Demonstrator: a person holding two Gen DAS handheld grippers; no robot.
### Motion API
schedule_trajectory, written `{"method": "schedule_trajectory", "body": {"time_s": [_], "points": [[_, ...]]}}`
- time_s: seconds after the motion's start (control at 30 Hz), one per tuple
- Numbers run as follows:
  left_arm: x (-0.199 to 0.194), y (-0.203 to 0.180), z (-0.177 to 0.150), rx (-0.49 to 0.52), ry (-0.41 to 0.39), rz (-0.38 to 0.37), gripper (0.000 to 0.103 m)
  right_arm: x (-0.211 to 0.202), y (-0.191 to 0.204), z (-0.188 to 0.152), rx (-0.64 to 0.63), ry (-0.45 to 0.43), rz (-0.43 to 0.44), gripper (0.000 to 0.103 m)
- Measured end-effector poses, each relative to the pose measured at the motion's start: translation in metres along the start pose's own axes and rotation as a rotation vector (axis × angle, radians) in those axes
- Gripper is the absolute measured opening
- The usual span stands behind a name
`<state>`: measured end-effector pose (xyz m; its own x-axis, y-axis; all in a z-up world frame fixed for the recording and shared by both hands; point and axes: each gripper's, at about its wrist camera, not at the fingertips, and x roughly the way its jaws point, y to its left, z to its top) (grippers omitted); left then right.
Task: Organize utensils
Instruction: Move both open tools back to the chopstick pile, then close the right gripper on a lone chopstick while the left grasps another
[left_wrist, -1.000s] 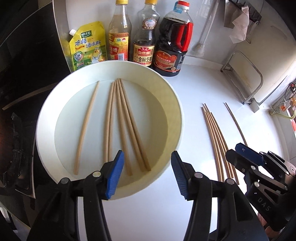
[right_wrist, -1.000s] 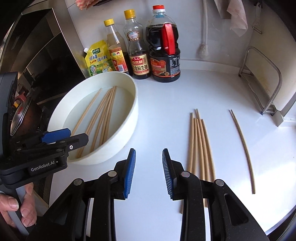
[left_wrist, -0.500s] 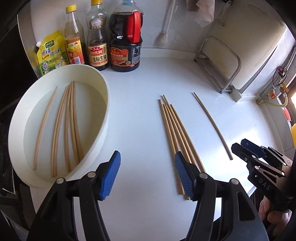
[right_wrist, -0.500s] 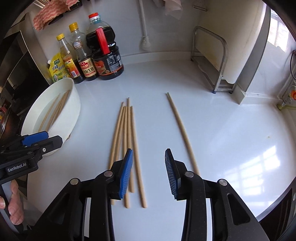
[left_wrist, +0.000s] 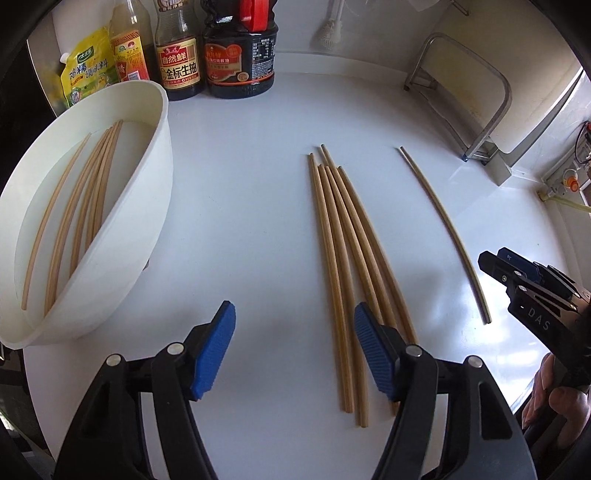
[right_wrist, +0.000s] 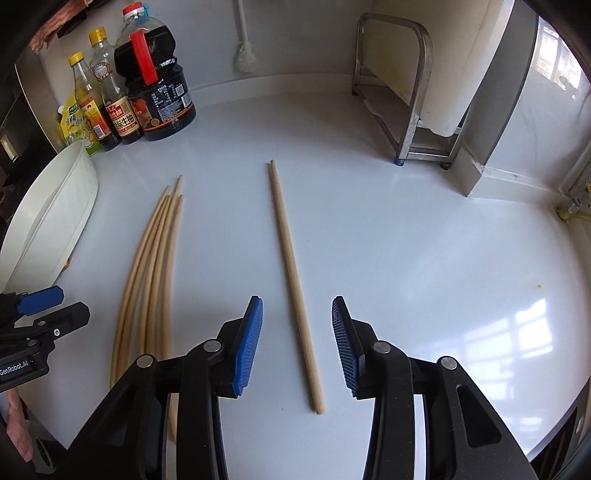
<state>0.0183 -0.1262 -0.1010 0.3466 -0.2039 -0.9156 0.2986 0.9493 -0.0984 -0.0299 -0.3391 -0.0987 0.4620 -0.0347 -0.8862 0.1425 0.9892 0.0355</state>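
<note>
Several wooden chopsticks (left_wrist: 343, 240) lie bunched on the white counter, also seen in the right wrist view (right_wrist: 155, 258). One single chopstick (right_wrist: 288, 258) lies apart to their right (left_wrist: 443, 221). More chopsticks (left_wrist: 85, 206) rest in the white bowl (left_wrist: 162, 147) on the left. My left gripper (left_wrist: 293, 314) hovers over the near end of the bunch, its jaws opening; the left-hand sticks pass under the gap, untouched. Above the single chopstick, my right gripper (right_wrist: 297, 306) is open, straddling its near half without touching it.
Sauce bottles (left_wrist: 240, 48) and a yellow seasoning pouch (left_wrist: 88, 70) stand at the back wall behind the bowl. A metal rack (right_wrist: 406, 92) stands at the back right. A person's hand (left_wrist: 554, 398) holds the right gripper near the counter's right edge.
Both grippers have swung right, from the bowl to the chopsticks on the counter, and come lower. Both pairs of jaws stand wider than a second ago.
</note>
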Motion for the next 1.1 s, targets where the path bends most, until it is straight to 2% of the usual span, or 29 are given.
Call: {"method": "schedule_trajectory", "body": {"time_s": [0.27, 0.43, 0.47, 0.53, 0.6, 1.1], "points": [[0.018, -0.001, 0.000, -0.032, -0.017, 0.033, 0.066, 0.030, -0.007, 0.003, -0.034, 0.014, -0.003, 0.038], [0.025, -0.003, 0.000, -0.039, -0.024, 0.042, 0.066, 0.035, -0.005, 0.002, -0.055, -0.015, -0.027, 0.037], [0.027, -0.004, 0.000, -0.032, -0.024, 0.046, 0.066, 0.035, -0.004, 0.002, -0.061, -0.018, -0.026, 0.036], [0.029, -0.007, 0.000, -0.020, -0.023, 0.051, 0.066, 0.035, 0.000, 0.002, -0.069, -0.024, -0.018, 0.020], [0.031, -0.009, 0.000, -0.015, -0.023, 0.052, 0.066, 0.034, 0.005, 0.001, -0.085, -0.028, -0.015, 0.012], [0.040, -0.014, 0.001, 0.013, -0.027, 0.081, 0.066, 0.019, 0.040, -0.023, -0.098, 0.009, 0.077, 0.008]]}}
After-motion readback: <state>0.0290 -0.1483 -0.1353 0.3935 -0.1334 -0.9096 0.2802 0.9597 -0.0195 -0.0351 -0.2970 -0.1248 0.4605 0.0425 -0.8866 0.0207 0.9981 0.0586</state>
